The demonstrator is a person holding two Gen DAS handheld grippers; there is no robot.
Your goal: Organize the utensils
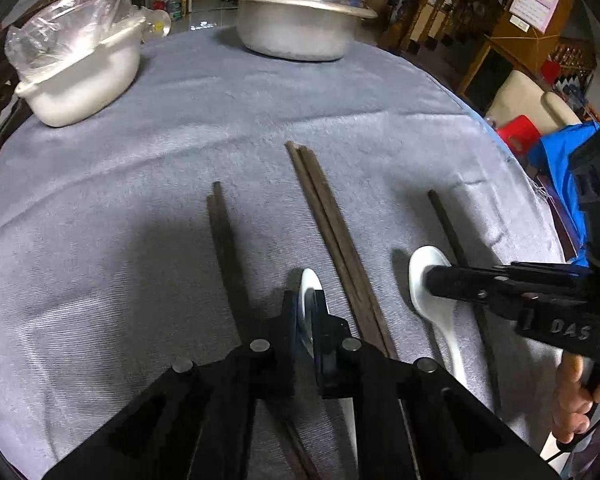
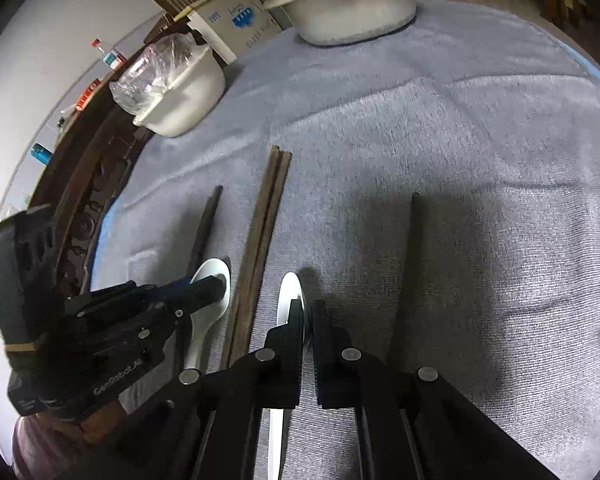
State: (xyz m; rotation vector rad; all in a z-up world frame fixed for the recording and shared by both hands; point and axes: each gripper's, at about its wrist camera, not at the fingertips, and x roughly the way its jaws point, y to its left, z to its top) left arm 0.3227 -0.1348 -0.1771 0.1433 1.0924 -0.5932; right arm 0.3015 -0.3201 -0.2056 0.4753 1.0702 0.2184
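Observation:
My left gripper [image 1: 306, 308] is shut on a white ceramic spoon [image 1: 309, 280], held on edge just over the grey cloth. My right gripper [image 2: 308, 316] is shut on a second white spoon [image 2: 290, 292]; it shows in the left wrist view [image 1: 430, 276] over that spoon [image 1: 428, 264]. The left gripper shows in the right wrist view [image 2: 216, 288] on its spoon [image 2: 214, 276]. A pair of dark wooden chopsticks [image 1: 328, 224] lies between the spoons. Another pair [image 1: 224, 232] lies left of them. A single chopstick [image 1: 448, 224] lies at the right.
A lidded metal pot [image 1: 296, 20] stands at the far side of the table. A white bowl with a plastic bag [image 1: 76, 64] stands at the far left. The grey cloth [image 1: 120, 240] covers the table; its right edge is near a red stool [image 1: 516, 132].

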